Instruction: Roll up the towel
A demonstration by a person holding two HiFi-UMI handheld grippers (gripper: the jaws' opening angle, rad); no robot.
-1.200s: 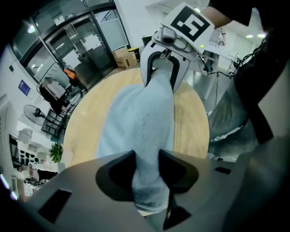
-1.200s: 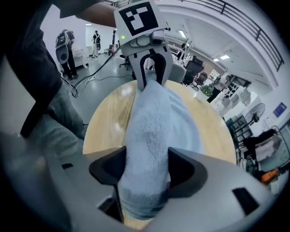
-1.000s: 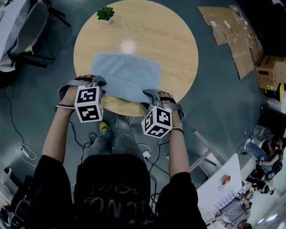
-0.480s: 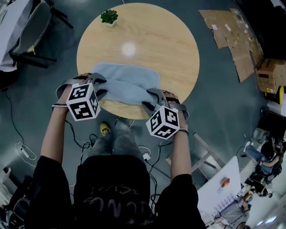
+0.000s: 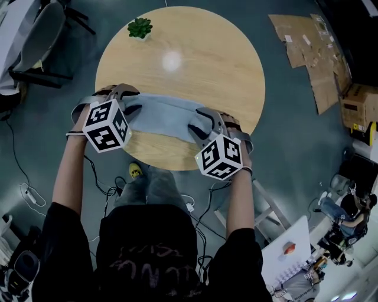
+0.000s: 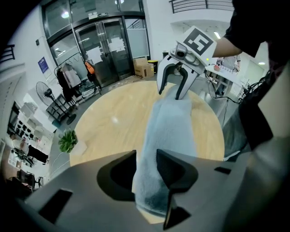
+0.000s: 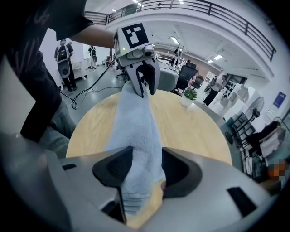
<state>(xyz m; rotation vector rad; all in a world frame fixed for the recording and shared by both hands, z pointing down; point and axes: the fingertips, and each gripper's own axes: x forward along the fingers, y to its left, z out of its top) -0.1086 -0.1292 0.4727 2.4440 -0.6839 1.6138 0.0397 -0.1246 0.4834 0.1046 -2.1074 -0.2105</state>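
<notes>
– Spanning which part?
– Towel (image 5: pixel 162 115), bunched into a narrow band, crosses the surface's (image 5: pixel 195 59) near half.
– Grippers?
– Left gripper (image 6: pixel 146 164) clamps its left end; right gripper's (image 7: pixel 147 166) jaws are opening, the right end between them.

I seem to be working in a big open-plan office or lab hall. A balcony railing (image 7: pixel 217 13) runs overhead under ceiling lights, glass doors (image 6: pixel 108 45) close the far side, and office chairs (image 7: pixel 183 74) stand at desks. Flattened cardboard (image 5: pixel 307 53) and loose cables (image 5: pixel 106 186) lie on the grey floor (image 5: pixel 289 153). The far corners are too blurred to say more.
</notes>
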